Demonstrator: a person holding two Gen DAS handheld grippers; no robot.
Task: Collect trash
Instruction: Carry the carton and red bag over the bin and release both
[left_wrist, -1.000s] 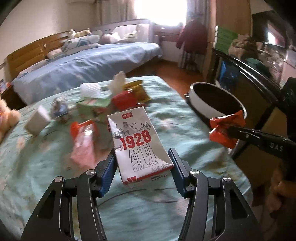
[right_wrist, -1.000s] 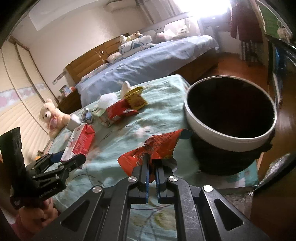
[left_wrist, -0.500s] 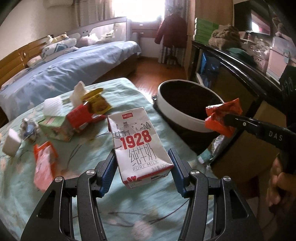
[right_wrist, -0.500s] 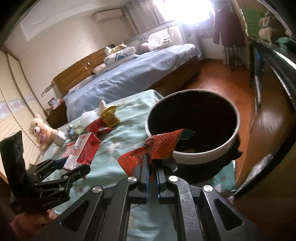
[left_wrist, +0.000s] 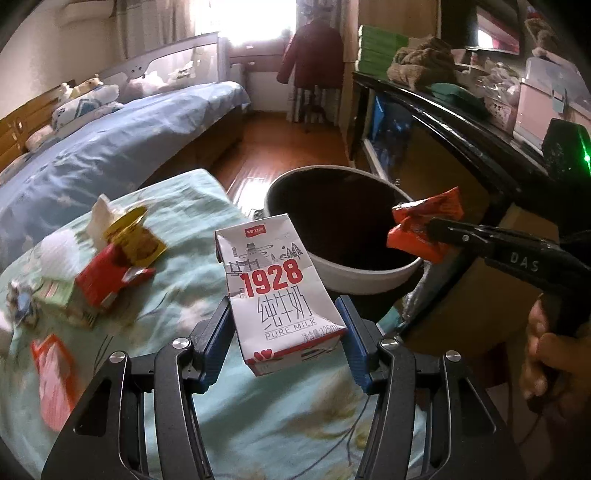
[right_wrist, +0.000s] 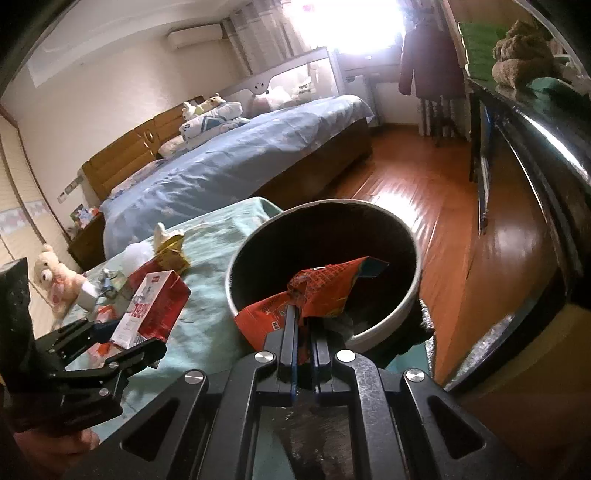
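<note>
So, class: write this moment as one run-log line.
left gripper: shut on white 1928 milk carton | right gripper: shut on crumpled red snack wrapper | black white-rimmed bin: beneath wrapper

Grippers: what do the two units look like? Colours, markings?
Both are black skeletal frames with silver pivot bolts. The left gripper has blue pads on its fingers. The right gripper carries white "DAS" lettering along its side; a green light glows on its black rear block.

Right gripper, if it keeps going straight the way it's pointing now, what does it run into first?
Most likely the trash bin. The right gripper, shut on the red wrapper, points into its dark opening; whether it clears the near rim is hard to judge.
</note>
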